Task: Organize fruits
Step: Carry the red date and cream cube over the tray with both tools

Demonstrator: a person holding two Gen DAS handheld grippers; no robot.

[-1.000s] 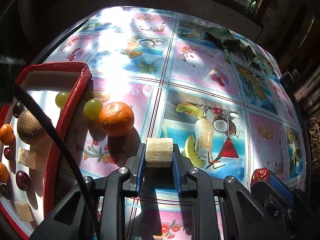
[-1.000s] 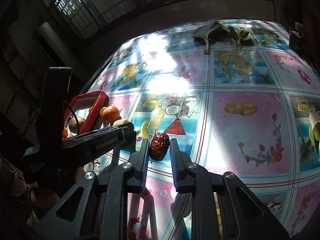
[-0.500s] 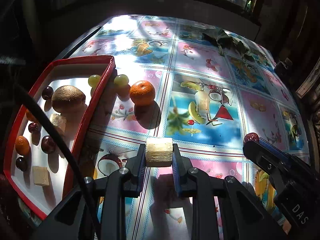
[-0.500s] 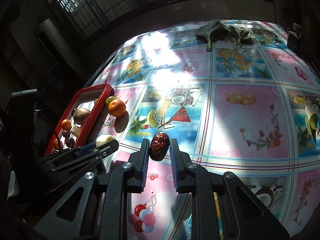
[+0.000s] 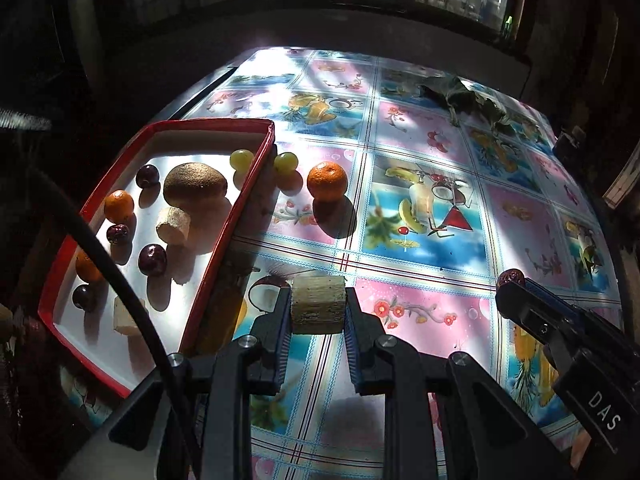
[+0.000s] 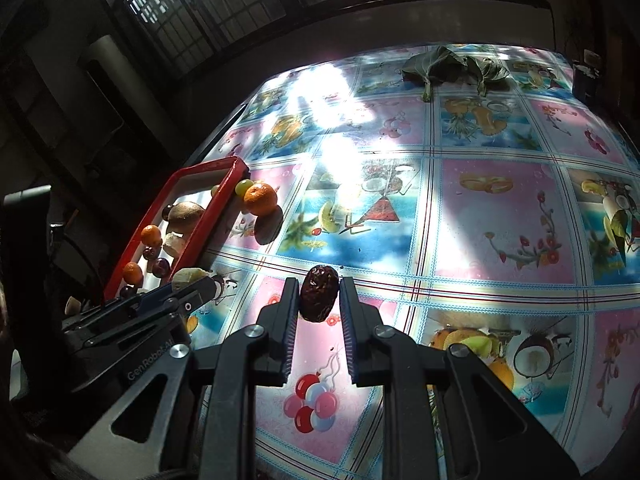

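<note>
My left gripper (image 5: 318, 306) is shut on a pale cylindrical fruit chunk (image 5: 318, 304), held above the tablecloth just right of the red tray (image 5: 240, 204). The tray holds a kiwi (image 5: 195, 188), small oranges, dark cherries, a green grape and pale chunks. On the cloth beside the tray lie a green grape (image 5: 285, 162) and an orange (image 5: 327, 181). My right gripper (image 6: 319, 298) is shut on a dark red date (image 6: 318, 298) above the cloth. The right gripper also shows at the right edge of the left wrist view, and the left gripper (image 6: 192, 284) at the lower left of the right wrist view.
A fruit-print tablecloth (image 6: 480, 240) covers the table. Wilted green leaves (image 6: 452, 66) lie at the far side. A dark wall and barred windows stand behind the table. A black cable (image 5: 120, 292) crosses in front of the tray in the left wrist view.
Both grippers have drawn back from the table with their fruit still held. The left one has risen and more of the tray shows now. The orange and grape look farther off.
</note>
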